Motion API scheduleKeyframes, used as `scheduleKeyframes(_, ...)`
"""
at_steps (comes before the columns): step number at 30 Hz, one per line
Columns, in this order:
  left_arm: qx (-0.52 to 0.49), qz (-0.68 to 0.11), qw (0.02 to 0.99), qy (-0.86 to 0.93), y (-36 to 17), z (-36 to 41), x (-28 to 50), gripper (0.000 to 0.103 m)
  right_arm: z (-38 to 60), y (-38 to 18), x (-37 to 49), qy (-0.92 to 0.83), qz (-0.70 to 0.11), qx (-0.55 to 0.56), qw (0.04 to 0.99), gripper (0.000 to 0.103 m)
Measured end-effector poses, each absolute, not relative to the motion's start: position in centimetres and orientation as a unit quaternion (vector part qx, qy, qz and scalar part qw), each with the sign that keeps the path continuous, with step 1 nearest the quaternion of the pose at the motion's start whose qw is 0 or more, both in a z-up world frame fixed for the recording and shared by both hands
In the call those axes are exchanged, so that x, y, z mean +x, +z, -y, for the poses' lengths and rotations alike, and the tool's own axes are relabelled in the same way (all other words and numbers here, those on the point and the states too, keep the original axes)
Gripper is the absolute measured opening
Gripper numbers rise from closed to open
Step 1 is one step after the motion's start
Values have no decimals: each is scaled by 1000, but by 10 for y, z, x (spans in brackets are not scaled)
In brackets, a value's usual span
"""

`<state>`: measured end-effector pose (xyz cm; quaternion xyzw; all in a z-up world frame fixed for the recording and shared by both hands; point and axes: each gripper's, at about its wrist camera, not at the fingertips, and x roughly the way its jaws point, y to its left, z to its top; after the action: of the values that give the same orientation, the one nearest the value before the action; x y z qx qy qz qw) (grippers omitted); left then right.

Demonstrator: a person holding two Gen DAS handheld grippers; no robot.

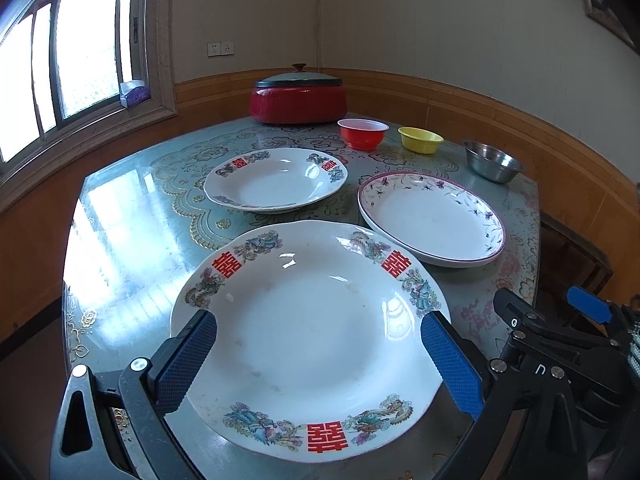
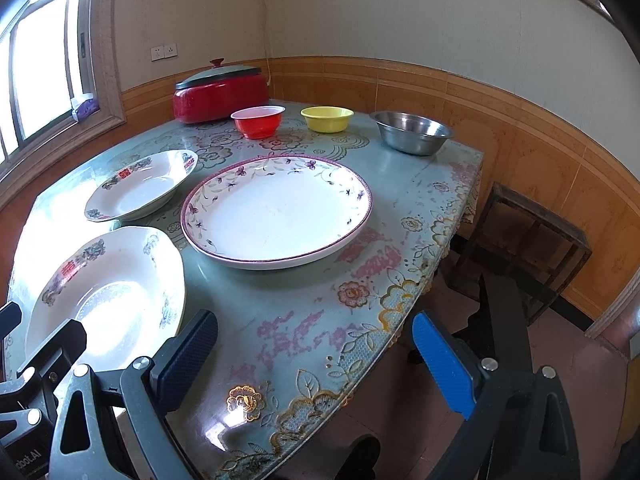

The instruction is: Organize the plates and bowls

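Note:
A large white plate with red characters and phoenix prints [image 1: 312, 340] lies at the table's near edge; it also shows in the right wrist view [image 2: 108, 300]. My left gripper [image 1: 320, 344] is open, hovering over this plate with a finger on each side. A smaller matching plate [image 1: 276, 178] lies behind it. A purple-rimmed floral plate [image 1: 432, 216] lies to the right [image 2: 276, 212]. A red bowl [image 1: 363, 133], a yellow bowl [image 1: 420, 139] and a steel bowl [image 1: 494, 160] stand in a row at the back. My right gripper [image 2: 316, 344] is open and empty over the table's near right edge.
A red lidded pot [image 1: 298, 98] stands at the table's far side by the wall. The table [image 1: 132, 216] has a glossy floral cover. A window is at the left. A dark wooden stool [image 2: 524, 248] stands on the floor to the right of the table.

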<state>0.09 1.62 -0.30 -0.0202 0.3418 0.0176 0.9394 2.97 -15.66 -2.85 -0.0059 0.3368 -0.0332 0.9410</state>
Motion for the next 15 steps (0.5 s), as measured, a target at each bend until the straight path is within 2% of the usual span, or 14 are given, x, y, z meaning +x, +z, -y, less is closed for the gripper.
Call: scheduleKeyframes(15, -28, -339, 940, 20, -2, -21, -1, 103, 152, -27, 30, -20, -333, -14, 943, 100)
